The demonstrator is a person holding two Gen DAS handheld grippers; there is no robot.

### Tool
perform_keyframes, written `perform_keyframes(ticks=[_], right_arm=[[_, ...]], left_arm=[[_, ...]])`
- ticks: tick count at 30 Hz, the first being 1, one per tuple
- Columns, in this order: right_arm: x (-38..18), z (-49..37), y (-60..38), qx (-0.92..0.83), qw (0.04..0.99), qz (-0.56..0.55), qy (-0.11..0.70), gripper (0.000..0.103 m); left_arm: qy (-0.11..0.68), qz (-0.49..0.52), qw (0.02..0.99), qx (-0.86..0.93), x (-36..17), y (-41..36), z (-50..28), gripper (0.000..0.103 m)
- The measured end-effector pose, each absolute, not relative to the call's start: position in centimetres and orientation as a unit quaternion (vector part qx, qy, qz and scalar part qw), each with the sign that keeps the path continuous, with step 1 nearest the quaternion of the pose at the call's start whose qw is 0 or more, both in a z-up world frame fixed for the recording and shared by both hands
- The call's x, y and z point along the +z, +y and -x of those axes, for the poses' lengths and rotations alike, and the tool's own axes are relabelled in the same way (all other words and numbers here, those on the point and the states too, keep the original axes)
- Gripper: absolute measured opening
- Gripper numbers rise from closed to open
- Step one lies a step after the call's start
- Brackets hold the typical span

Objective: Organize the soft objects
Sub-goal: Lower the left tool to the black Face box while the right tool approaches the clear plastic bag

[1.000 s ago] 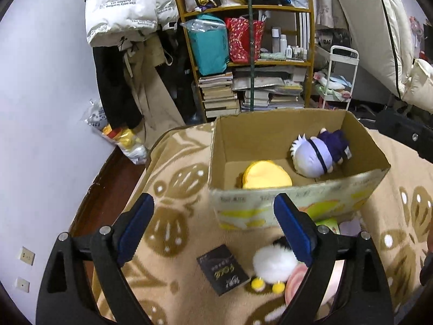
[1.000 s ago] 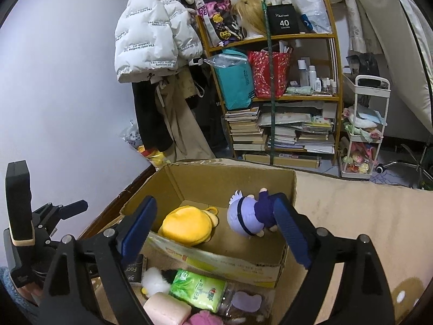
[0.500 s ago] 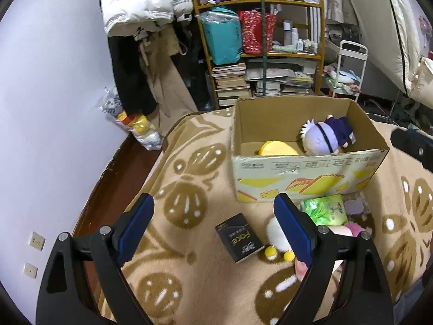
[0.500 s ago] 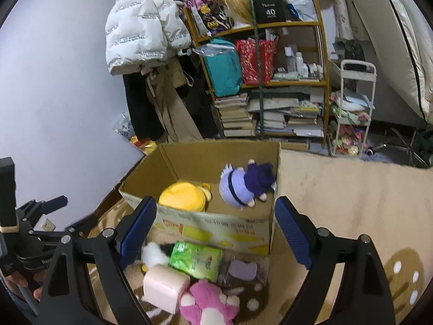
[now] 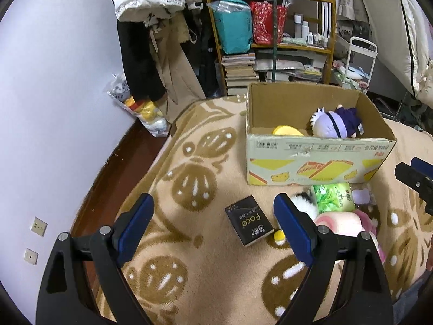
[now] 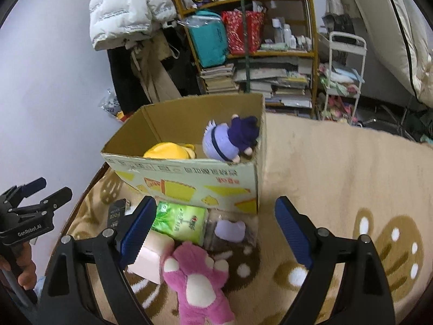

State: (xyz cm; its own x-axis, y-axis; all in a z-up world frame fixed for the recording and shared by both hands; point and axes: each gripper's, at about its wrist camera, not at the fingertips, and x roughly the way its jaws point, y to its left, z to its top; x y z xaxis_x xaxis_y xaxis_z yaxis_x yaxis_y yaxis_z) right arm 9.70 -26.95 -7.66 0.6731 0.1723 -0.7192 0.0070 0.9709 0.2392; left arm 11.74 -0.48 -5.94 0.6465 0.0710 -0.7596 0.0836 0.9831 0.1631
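My left gripper (image 5: 213, 222) hangs over the beige blanket with brown leaf pattern (image 5: 189, 178), jaws wide apart, nothing between them. Just ahead of its right finger lies a black rectangular packet with gold lettering (image 5: 248, 224). To the right of the packet sits a white fluffy plush with yellow feet (image 5: 304, 205), partly hidden by that finger.

Beyond these stands the open cardboard box with yellow printed shapes (image 5: 311, 159), near the blanket's far edge. Inside it: a yellow round plush (image 6: 169, 150) on the left, a lilac-headed doll in dark purple clothes (image 6: 230, 140) on the right.

My right gripper (image 6: 215, 222) hovers over the pile in front of the box, jaws wide apart, holding nothing. Under it lie a pale pink block-shaped cushion (image 6: 153, 254), a green plastic tissue pack (image 6: 180, 220), a pink plush bear (image 6: 194, 281) and a small lilac cat-shaped item in clear wrapping (image 6: 230, 228).
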Motion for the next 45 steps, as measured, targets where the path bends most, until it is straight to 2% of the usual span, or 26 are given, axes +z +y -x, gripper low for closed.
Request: perform_keyframes(ticks=[23, 45], right_arm=[[-14.8, -13.0, -27.8, 0.003, 0.867, -0.102, 0.487, 0.093], [-18.0, -14.9, -26.1, -0.006, 0.856, -0.053, 0.515, 0.093]], left_arm=[[0.507, -0.093, 0.857, -0.009, -14.1, -0.9, -15.3, 0.089], [0.52, -0.122, 0.845, -0.014, -17.2, -2.7, -16.5, 0.089]])
